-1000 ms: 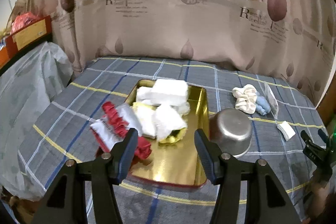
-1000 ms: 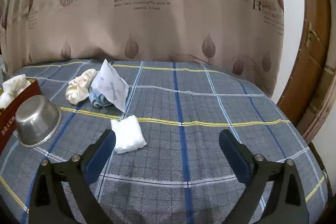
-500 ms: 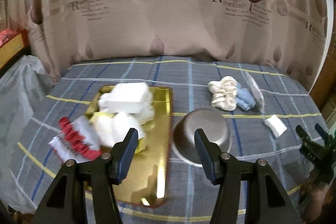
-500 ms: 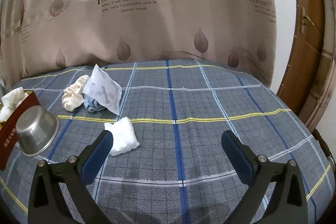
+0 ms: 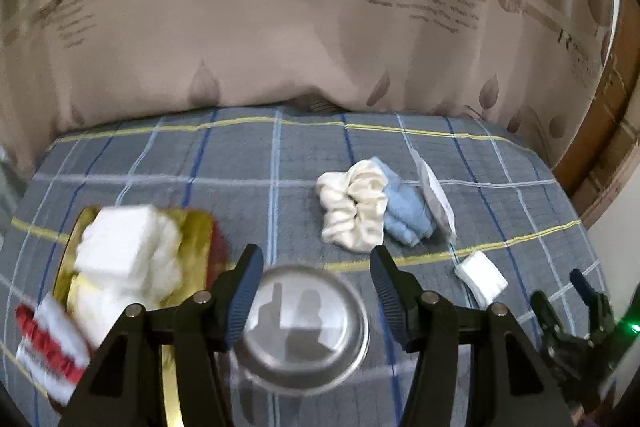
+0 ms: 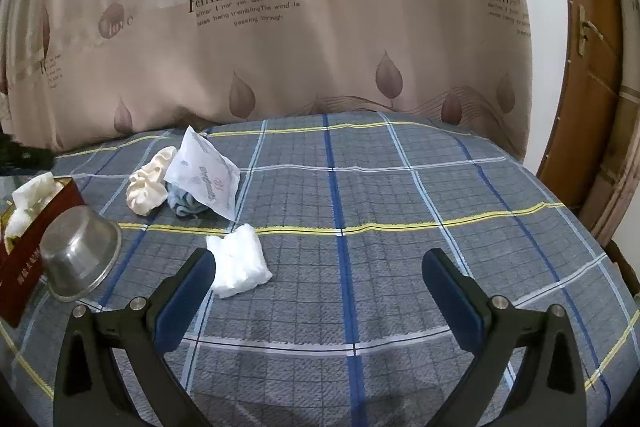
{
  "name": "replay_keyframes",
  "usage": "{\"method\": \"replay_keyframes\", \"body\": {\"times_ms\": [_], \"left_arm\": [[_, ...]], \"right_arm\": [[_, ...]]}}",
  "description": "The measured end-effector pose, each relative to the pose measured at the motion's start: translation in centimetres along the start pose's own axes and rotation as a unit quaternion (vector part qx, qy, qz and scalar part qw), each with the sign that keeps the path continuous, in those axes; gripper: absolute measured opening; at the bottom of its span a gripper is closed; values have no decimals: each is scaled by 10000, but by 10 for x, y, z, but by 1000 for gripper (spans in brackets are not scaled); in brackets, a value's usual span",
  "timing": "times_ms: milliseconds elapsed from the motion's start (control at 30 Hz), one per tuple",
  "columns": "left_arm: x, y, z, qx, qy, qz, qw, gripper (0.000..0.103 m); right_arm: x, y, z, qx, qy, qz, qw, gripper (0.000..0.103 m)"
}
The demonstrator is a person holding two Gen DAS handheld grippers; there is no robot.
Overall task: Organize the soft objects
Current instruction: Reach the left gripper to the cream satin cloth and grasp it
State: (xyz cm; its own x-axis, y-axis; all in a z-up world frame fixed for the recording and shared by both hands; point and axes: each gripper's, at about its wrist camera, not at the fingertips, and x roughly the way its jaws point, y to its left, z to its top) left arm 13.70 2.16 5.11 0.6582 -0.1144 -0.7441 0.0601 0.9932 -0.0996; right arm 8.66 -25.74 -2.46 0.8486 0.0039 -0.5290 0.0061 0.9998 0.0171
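My left gripper point(image 5: 316, 267) is open and empty, hanging above an upturned steel bowl point(image 5: 302, 325). Left of it a gold tray point(image 5: 196, 227) holds white folded cloths point(image 5: 124, 247); a red and white packet point(image 5: 48, 343) lies at its near left edge. Beyond the bowl lie a cream scrunchie point(image 5: 354, 211), a light blue cloth point(image 5: 406, 215), a white packet point(image 5: 436, 199) and a small white wad point(image 5: 482, 277). My right gripper point(image 6: 320, 263) is open and empty over bare bedspread, with the white wad point(image 6: 238, 259) by its left finger.
A checked grey-blue bedspread point(image 6: 400, 195) covers the surface. A beige leaf-print curtain point(image 6: 320, 27) hangs behind it, and a wooden door point(image 6: 588, 107) stands at the right. In the right wrist view the bowl point(image 6: 76, 253) and the tray's red side point(image 6: 28, 263) sit far left.
The left gripper has swung to the right, from over the gold tray to over the steel bowl, its jaws still open. The right gripper has barely moved.
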Motion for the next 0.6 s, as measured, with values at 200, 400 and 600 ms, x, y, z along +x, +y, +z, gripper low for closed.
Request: {"method": "replay_keyframes", "body": {"times_ms": [200, 400, 600], "left_arm": [[39, -22, 12, 460, 53, 197, 9987, 57], [70, -28, 16, 473, 347, 102, 9982, 57], [97, -27, 20, 495, 648, 76, 9966, 57]], "right_arm": [[0, -2, 0, 61, -4, 92, 9999, 103], [1, -3, 0, 81, 3, 133, 9999, 103], [2, -4, 0, 128, 10, 211, 9997, 103]]}}
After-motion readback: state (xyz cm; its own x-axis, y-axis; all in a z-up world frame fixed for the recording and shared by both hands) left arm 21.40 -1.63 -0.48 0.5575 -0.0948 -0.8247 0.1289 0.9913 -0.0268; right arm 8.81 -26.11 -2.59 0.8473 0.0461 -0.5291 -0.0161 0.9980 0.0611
